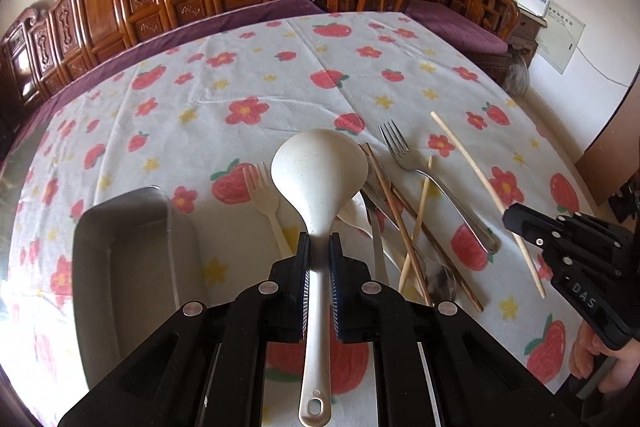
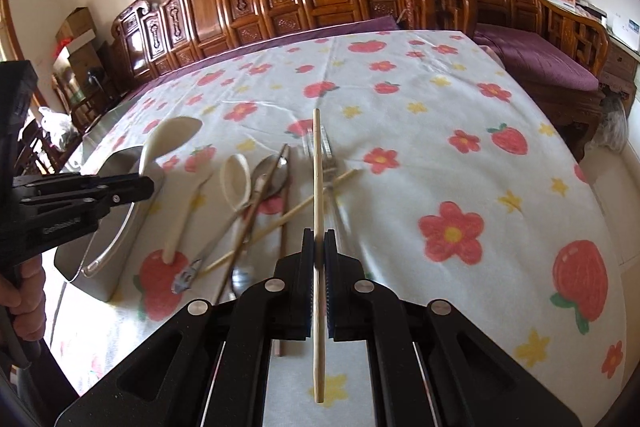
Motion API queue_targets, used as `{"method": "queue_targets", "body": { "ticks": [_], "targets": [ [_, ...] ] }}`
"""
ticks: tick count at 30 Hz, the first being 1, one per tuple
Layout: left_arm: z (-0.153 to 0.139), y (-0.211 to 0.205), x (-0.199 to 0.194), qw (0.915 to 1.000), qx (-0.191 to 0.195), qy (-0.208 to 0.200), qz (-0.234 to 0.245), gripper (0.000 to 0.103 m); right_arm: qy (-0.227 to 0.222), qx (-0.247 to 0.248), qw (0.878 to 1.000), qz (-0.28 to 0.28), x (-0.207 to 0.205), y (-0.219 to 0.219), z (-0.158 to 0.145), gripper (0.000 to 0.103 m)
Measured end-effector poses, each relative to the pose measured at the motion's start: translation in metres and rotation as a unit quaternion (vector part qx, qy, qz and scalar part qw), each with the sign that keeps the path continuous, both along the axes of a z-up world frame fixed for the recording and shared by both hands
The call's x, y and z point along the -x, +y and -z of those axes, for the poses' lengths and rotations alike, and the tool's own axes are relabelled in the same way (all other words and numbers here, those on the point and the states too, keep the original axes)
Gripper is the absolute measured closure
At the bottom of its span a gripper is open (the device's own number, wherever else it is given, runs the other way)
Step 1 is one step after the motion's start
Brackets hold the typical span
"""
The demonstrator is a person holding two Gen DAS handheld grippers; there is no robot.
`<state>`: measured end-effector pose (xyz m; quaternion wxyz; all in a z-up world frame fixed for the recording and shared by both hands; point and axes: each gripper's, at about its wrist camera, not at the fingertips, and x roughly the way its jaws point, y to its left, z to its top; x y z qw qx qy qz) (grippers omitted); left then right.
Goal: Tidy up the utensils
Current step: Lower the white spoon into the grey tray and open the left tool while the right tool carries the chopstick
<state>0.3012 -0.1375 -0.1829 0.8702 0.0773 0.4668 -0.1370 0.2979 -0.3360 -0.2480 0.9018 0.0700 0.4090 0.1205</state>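
On cloth (image 1: pixel 248 75): two forks (image 1: pixel 404 151), one tray (image 1: pixel 120 227).

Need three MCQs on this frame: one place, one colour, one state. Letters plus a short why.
1. Where is the tray relative to the utensil pile, in the left wrist view?
A. left of it
B. right of it
C. behind it

2. What colour is the ladle bowl?
A. black
B. white
C. red

3. What is the right gripper doing?
A. open over the table
B. shut on a fork
C. shut on a chopstick

Key: 1 A, the tray sits at the left, the pile to the right. 2 B, the bowl is white. 3 C, the pads clamp the pale stick.
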Motion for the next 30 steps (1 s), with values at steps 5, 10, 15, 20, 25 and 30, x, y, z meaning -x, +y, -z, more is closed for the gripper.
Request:
{"method": "queue_targets", "body": {
  "ticks": [5, 10, 15, 20, 25, 30],
  "targets": [
    [-0.012, 0.019, 0.009, 0.9999, 0.004, -0.009, -0.003, 0.095, 0.001, 0.004, 1.000, -0.019, 0.006, 0.020, 0.000, 0.097],
    [-0.019, 0.049, 0.018, 0.9996, 0.016, -0.016, -0.019, 0.095, -0.008, 0.003, 0.999, -0.041, 0.015, 0.042, -0.007, 0.097],
    [-0.021, 0.080, 0.023, 0.9990, 0.023, -0.022, -0.032, 0.095, -0.023, 0.010, 0.998, -0.056, 0.028, 0.062, -0.016, 0.097],
    [-0.012, 0.108, 0.019, 0.9981, 0.024, -0.020, -0.052, 0.095, -0.033, 0.011, 0.997, -0.064, 0.037, 0.074, -0.025, 0.097],
    [0.003, 0.130, 0.013, 0.9967, 0.030, -0.011, -0.075, 0.095, -0.035, 0.012, 0.997, -0.069, 0.040, 0.083, -0.028, 0.097],
    [0.013, 0.141, 0.009, 0.9956, 0.028, -0.005, -0.089, 0.095, -0.033, 0.021, 0.996, -0.077, 0.039, 0.092, -0.026, 0.097]
  ]
}}
